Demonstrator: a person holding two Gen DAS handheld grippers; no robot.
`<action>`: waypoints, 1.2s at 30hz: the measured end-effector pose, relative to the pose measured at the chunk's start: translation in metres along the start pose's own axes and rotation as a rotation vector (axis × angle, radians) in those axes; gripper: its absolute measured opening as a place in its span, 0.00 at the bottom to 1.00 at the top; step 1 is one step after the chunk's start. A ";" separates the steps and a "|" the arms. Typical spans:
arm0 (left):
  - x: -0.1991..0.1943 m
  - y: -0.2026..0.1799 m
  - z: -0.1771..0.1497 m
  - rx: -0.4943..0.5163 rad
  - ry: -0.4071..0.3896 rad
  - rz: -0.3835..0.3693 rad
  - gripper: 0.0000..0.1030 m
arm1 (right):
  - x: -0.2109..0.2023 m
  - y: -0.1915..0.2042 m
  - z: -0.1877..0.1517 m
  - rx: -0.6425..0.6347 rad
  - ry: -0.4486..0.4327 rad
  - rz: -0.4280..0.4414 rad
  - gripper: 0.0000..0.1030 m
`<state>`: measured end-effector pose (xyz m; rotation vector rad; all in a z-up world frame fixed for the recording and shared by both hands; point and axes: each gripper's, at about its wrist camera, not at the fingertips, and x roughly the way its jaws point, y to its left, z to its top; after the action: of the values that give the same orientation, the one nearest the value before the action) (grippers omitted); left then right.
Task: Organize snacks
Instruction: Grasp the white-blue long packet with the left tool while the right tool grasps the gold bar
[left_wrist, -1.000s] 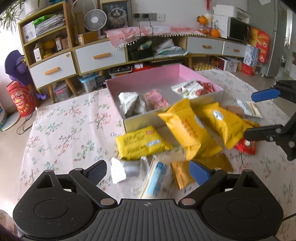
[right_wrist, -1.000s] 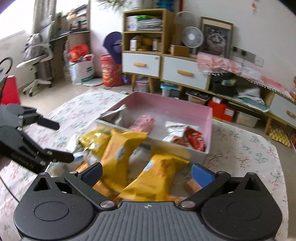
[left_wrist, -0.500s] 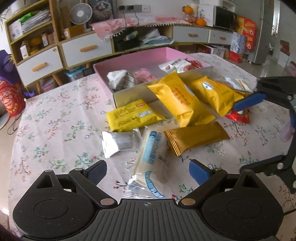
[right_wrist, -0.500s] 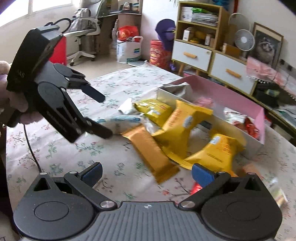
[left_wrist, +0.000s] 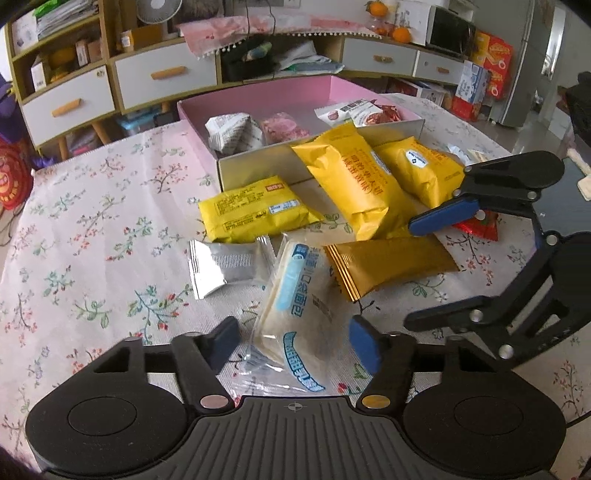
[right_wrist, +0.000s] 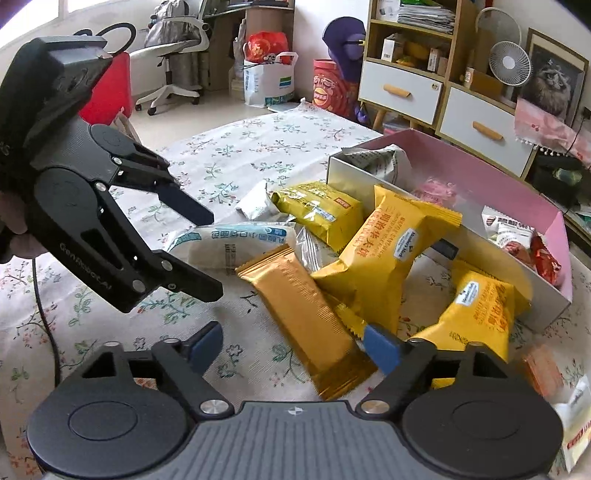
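Jaws of both hand-held grippers are closing, around bread packet and golden bar.

Both views are fisheye cameras, 1 mounted on each handheld gripper, looking forward and steeply down along its 2 fingers. The left wrist view sits close above the floral tablecloth, facing the pink box and the drawers behind it. The right wrist view looks across the same table from the other side, toward a shelf and an office chair. The 2 views share the snack pile and the box, and each shows the other gripper.
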<state>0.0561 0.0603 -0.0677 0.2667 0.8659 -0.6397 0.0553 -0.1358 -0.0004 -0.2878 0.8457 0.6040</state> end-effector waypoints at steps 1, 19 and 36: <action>0.000 0.000 0.001 0.001 -0.002 -0.002 0.49 | 0.000 0.000 0.000 -0.004 0.002 -0.003 0.55; -0.004 -0.007 0.001 0.050 0.036 0.006 0.37 | -0.003 0.015 0.002 -0.017 0.050 0.039 0.38; -0.005 -0.011 0.005 0.041 0.042 0.027 0.30 | 0.000 0.024 0.007 -0.018 0.042 0.014 0.11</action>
<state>0.0503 0.0513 -0.0605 0.3286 0.8887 -0.6292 0.0448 -0.1138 0.0039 -0.3118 0.8840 0.6206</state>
